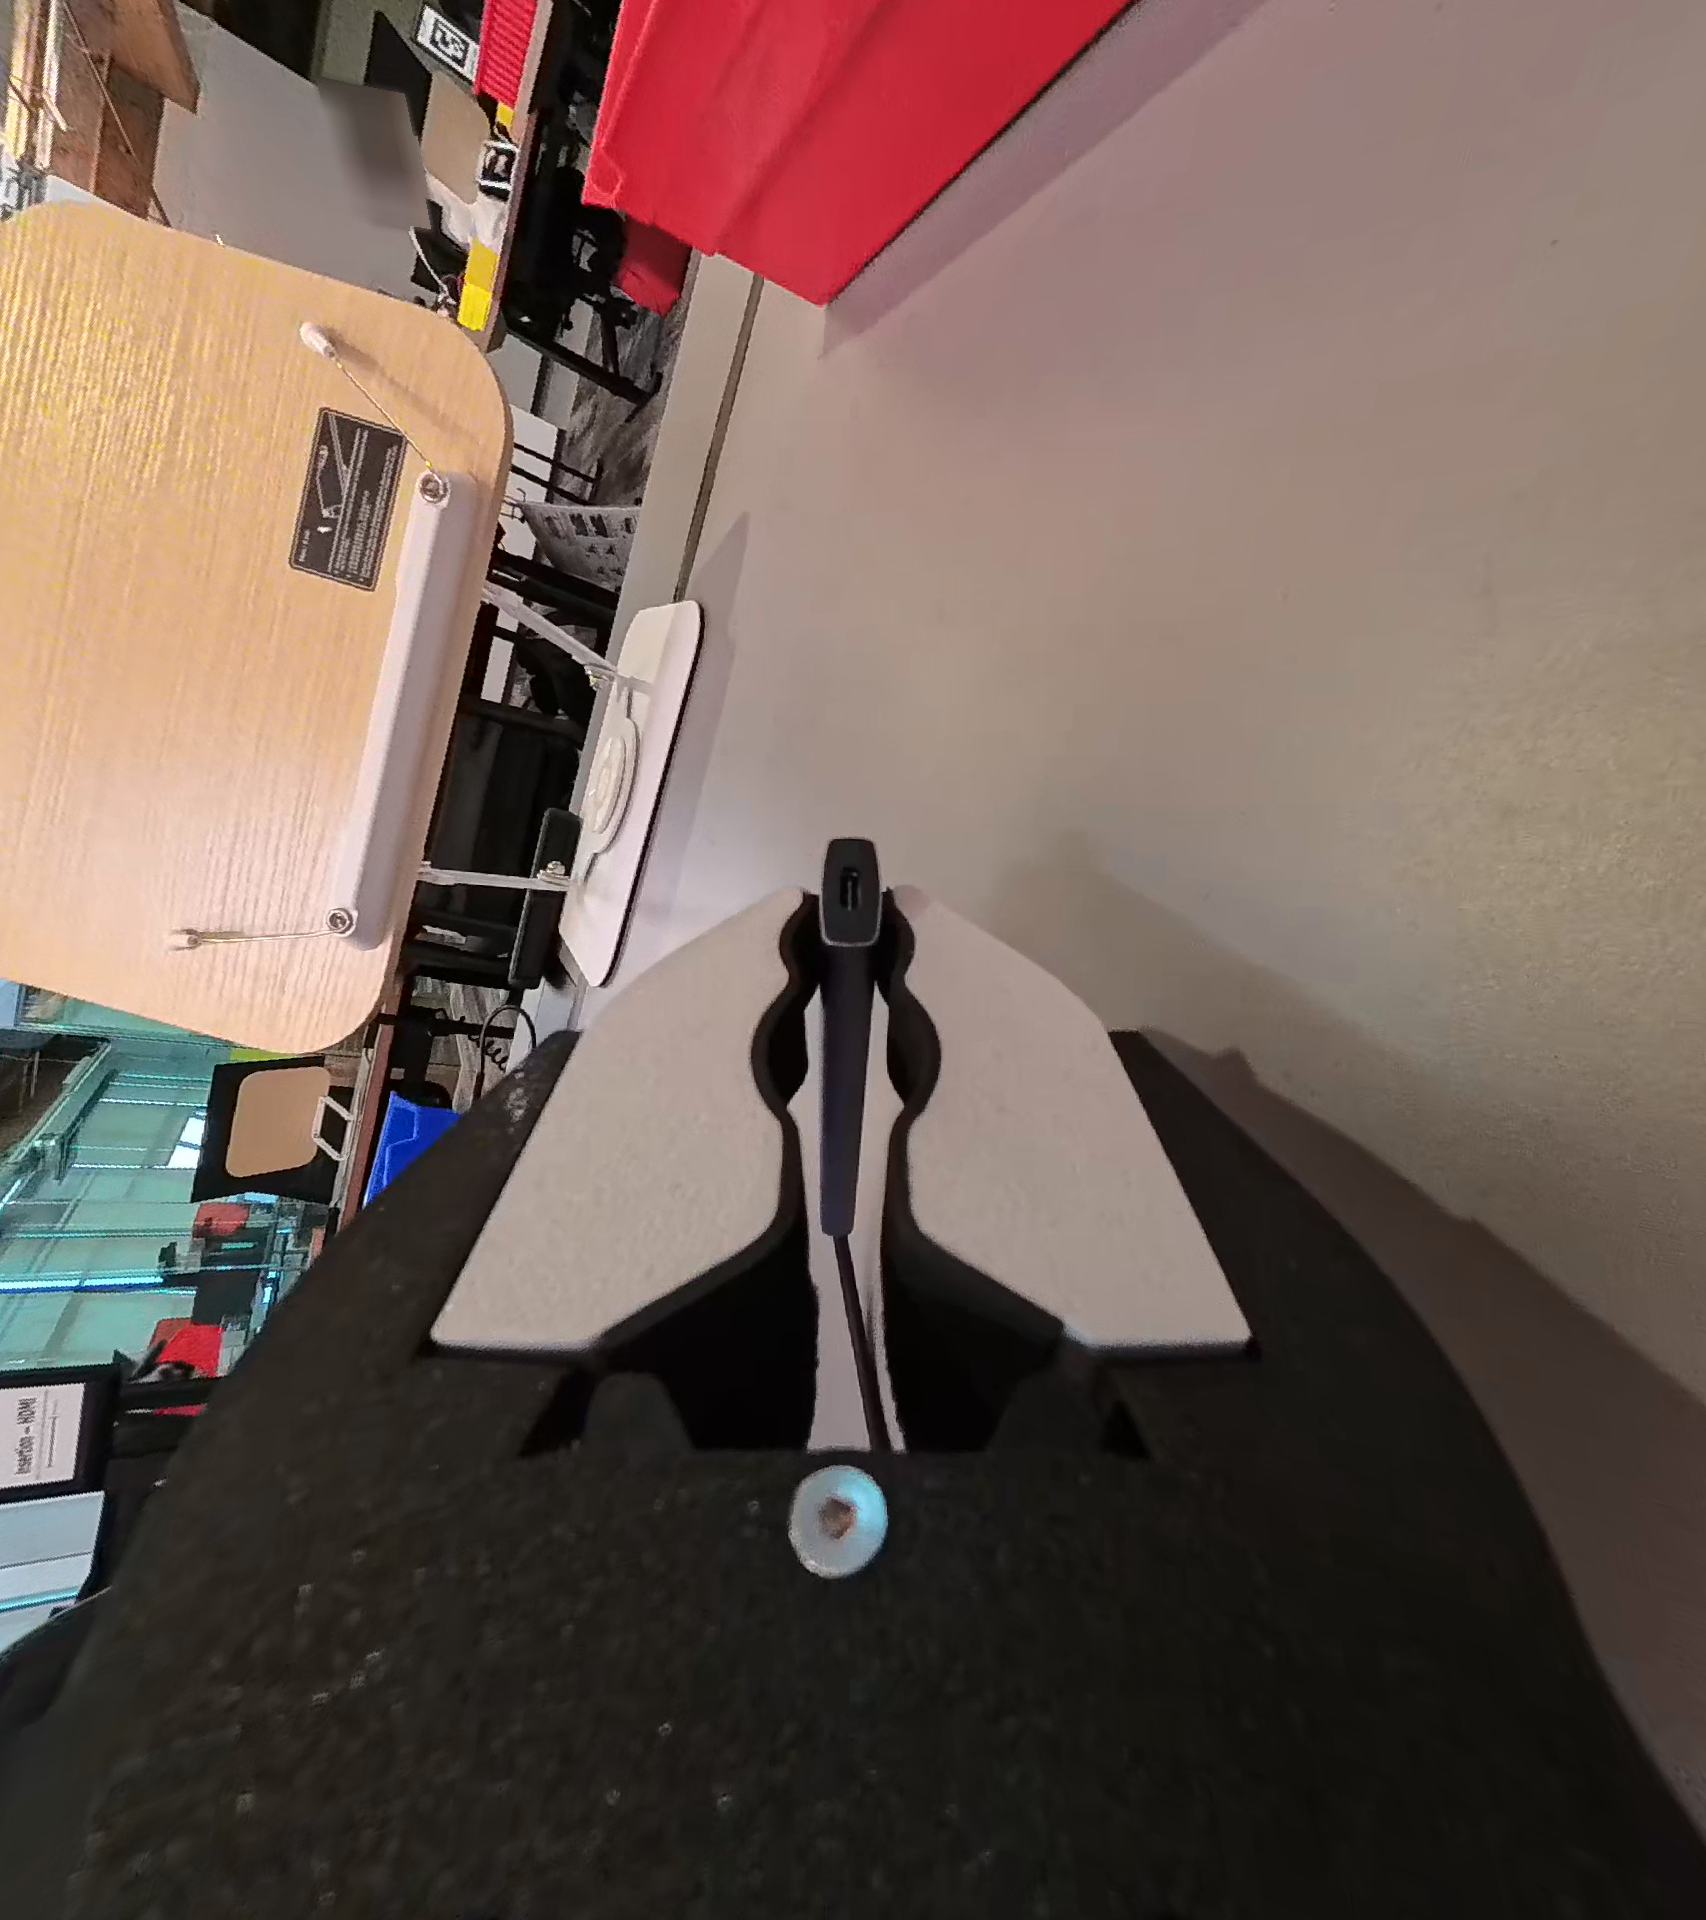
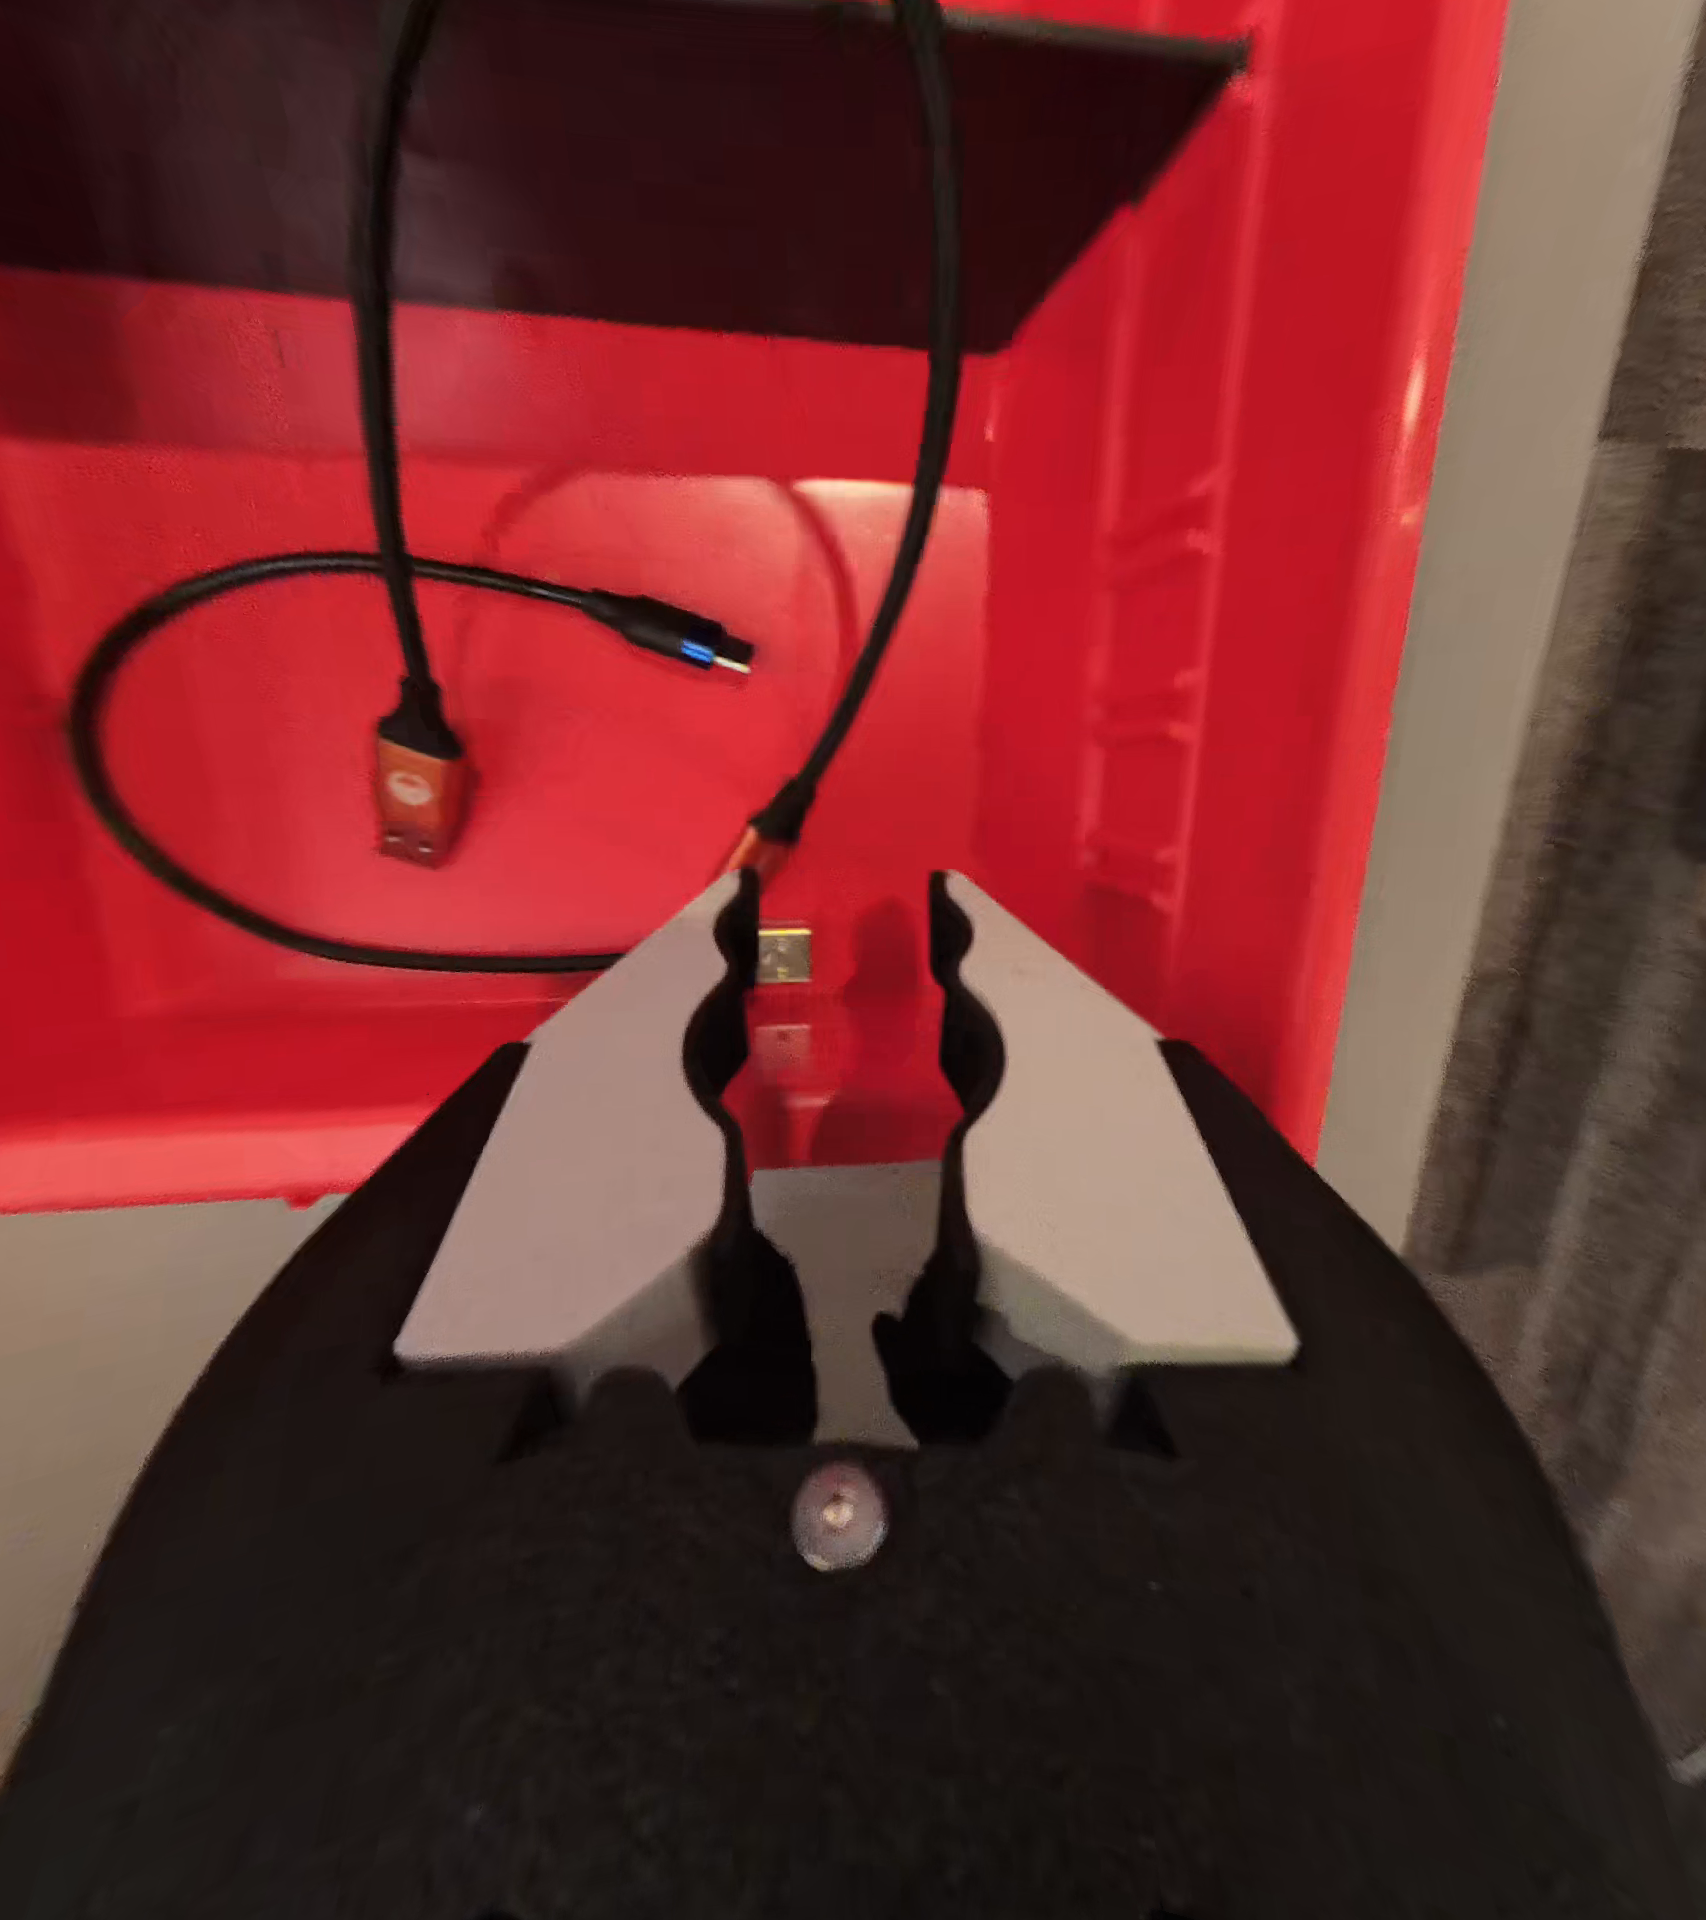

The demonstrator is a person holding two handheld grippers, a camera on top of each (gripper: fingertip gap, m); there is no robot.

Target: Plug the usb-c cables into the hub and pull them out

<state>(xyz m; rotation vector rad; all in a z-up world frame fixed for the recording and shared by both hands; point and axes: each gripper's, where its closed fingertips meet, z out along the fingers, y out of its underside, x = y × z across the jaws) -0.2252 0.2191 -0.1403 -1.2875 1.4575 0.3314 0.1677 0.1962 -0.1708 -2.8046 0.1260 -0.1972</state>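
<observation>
**Hub held, cable not yet picked**

Pale tabletop (image 1: 1348,623) runs beside a red bin (image 2: 1192,520) holding the cables. Left gripper (image 1: 850,914) pinches the slim black hub (image 1: 849,894), port end facing forward. Right gripper (image 2: 838,914) hangs spread over an orange-collared plug (image 2: 776,842), gripping nothing. Closing now could catch the plug off-centre, since it sits against one finger. Motion blur hides the plug's type; both cables run off-frame above.
</observation>
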